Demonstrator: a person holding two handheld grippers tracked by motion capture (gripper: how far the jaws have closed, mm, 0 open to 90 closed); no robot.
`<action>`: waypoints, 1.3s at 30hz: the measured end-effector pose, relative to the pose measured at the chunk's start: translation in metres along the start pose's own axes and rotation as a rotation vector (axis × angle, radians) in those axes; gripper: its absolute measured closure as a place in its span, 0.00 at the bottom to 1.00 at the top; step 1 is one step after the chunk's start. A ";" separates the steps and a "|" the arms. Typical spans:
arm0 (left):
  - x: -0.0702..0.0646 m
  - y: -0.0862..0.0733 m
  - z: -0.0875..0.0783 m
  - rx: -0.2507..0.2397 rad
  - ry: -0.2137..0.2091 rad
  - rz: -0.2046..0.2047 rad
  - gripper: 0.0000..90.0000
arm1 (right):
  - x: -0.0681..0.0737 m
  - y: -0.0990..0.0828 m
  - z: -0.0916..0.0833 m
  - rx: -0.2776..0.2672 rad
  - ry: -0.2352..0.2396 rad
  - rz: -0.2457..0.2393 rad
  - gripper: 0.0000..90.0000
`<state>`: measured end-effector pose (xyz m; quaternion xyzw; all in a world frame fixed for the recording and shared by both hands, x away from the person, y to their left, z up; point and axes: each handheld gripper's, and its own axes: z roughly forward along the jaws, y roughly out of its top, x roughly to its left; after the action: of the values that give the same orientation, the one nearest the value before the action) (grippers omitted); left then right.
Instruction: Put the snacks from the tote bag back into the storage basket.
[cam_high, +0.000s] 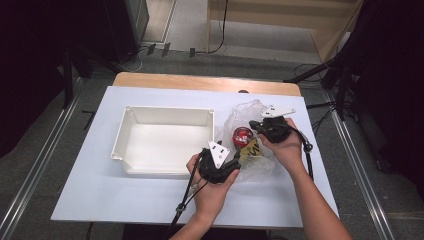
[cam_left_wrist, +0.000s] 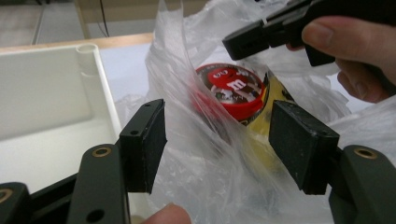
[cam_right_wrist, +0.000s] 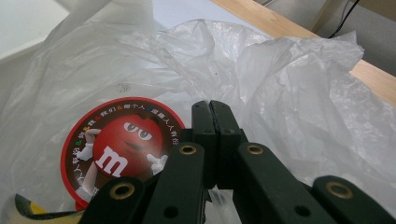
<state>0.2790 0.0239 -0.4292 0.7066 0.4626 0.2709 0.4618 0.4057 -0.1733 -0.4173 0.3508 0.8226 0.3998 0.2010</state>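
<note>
A crumpled clear plastic bag (cam_high: 247, 112) lies to the right of a white tray (cam_high: 121, 142). Inside it sits a round red tin (cam_high: 243, 136) with a cartoon candy lid (cam_right_wrist: 121, 144), and a yellow pack (cam_left_wrist: 275, 93) lies beside the tin. My left gripper (cam_high: 238, 160) points into the bag from the near side. Its jaws stand open (cam_left_wrist: 222, 140), with bag film and the tin between them, and the pads press on nothing. My right gripper (cam_high: 255, 125) is over the tin with its jaws together (cam_right_wrist: 210, 112), pinching a fold of the bag (cam_right_wrist: 289, 84). It also shows in the left gripper view (cam_left_wrist: 229, 44).
The white tray's rim (cam_left_wrist: 100, 79) is just left of the bag, and the tray holds nothing. A white board (cam_high: 100, 190) covers the wooden table, whose far edge (cam_high: 200, 80) shows behind. Cables trail from both grippers toward the person.
</note>
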 end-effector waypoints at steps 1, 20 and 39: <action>-0.003 -0.002 0.003 0.012 0.006 0.011 0.45 | 0.001 0.001 0.001 0.004 0.008 0.008 1.00; -0.013 -0.023 0.022 0.093 0.016 0.178 0.99 | 0.000 0.003 0.001 -0.010 0.024 0.001 1.00; -0.010 -0.044 0.022 0.206 -0.005 0.238 1.00 | -0.030 -0.018 0.031 0.055 0.031 0.172 1.00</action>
<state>0.2753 0.0122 -0.4776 0.8007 0.3998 0.2732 0.3526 0.4371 -0.1869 -0.4492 0.4194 0.8030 0.3984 0.1433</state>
